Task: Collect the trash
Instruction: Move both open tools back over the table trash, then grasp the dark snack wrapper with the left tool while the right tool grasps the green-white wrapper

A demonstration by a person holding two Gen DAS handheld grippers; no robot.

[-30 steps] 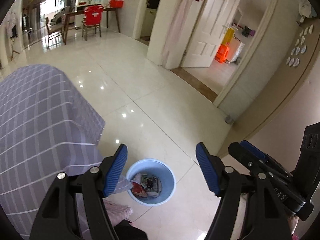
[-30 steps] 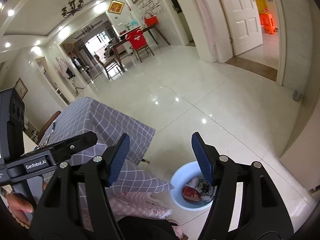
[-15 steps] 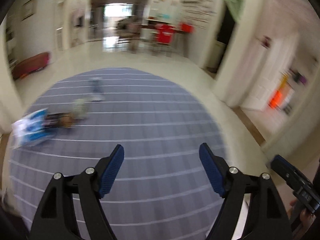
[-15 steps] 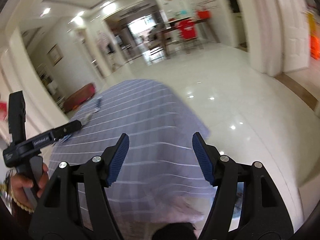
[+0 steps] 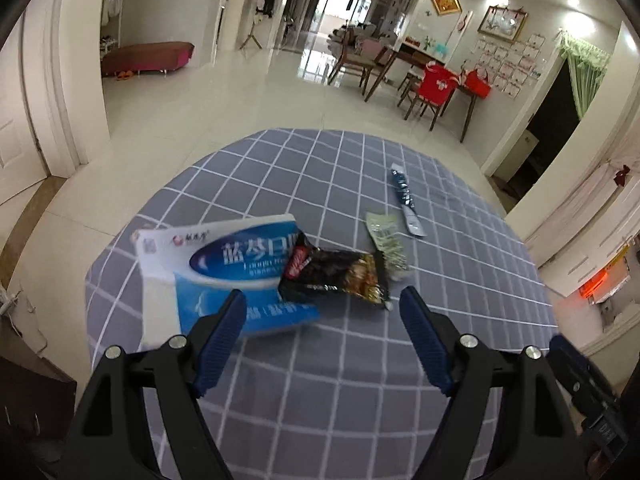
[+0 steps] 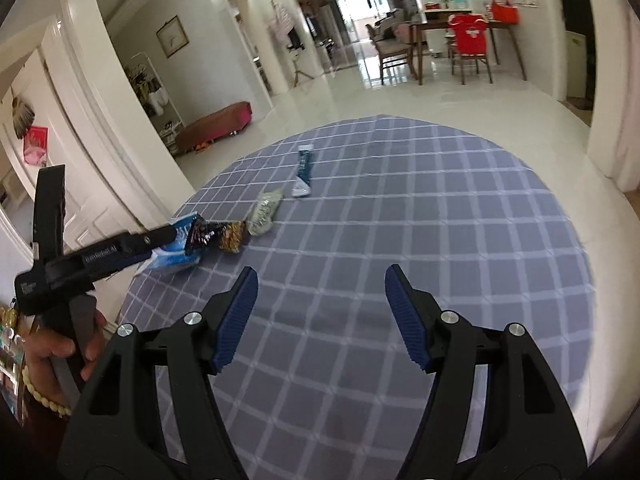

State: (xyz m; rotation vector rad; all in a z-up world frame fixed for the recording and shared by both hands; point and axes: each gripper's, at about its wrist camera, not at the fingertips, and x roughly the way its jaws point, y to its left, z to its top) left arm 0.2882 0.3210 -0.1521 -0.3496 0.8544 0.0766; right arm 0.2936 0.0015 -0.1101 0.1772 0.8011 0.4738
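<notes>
Trash lies in a row on the round table's grey checked cloth. A blue-and-white box sits at the left with a dark snack wrapper leaning on it. Beyond are a pale green packet and a slim blue sachet. My left gripper hovers open just short of the wrapper, nothing between its fingers. My right gripper stands open over bare cloth, right of the box, wrapper, packet and sachet.
A hand holds the left gripper's body at the table's left edge. Glossy tiled floor surrounds the table. A dining table with red-covered chairs stands at the back, and a low red bench at the far left.
Both grippers swung away from the blue trash bin on the floor and now point over the table. The bin has left both views and the trash row has come into view.
</notes>
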